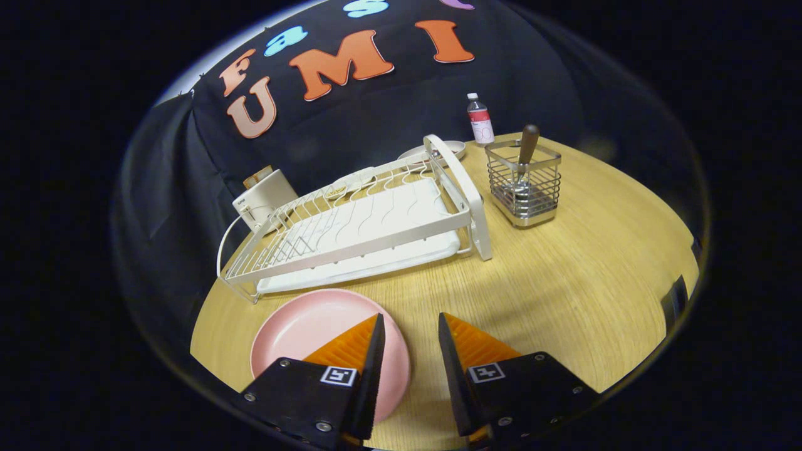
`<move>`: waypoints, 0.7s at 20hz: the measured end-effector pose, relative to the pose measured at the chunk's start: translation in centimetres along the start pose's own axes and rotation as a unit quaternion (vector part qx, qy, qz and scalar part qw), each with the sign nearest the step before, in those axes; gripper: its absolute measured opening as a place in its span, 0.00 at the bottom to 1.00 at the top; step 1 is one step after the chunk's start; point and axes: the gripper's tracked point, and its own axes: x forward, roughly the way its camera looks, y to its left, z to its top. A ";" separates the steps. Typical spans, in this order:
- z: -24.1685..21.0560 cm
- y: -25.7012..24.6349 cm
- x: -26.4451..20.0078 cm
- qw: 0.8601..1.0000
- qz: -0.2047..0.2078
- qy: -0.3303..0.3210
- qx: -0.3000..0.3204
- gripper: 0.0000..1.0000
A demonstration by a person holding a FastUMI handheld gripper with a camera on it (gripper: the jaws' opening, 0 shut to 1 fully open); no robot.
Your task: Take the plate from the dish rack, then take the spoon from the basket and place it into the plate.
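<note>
1. Plate (pixel 313 338) – pink, lying flat on the wooden table (pixel 564 282), just in front of the dish rack (pixel 357 225). Already out of the rack, so I'd say step one is done. Left finger overlaps its right edge in the gripper view; can't tell if it touches.
2. Gripper (pixel 408 326) – fingers apart w/ a moderate gap, nothing held; bare table between them.
3. Rack looks empty of dishes, white drip tray under it. It sits left of the straight line to the basket, so prob. not in the way.
4. Spoon (pixel 525 164) – next thing to fetch. Stands upright in the wire basket (pixel 525 188), beyond the fingers and to the right, dark handle sticking above the rim. Judging by looks: light, stiff, bowl end likely metal & slick. Best hold is the handle top, clear of the wires; lift straight up or the basket may tip or drag.
5. Further back: small bottle (pixel 480 119) just behind the basket, a pale dish (pixel 432 152) behind the rack's end, a white toaster-like box (pixel 263 199) at the far left. Bottle is close enough to knock over on approach.
</note>
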 end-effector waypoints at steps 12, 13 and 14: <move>12.8 -6.4 -2.9 0.976 -0.095 -0.180 -0.079 0.98; 13.9 -6.9 -3.0 0.971 -0.105 -0.197 -0.090 0.98; 15.0 -7.2 -3.1 0.965 -0.114 -0.213 -0.100 0.98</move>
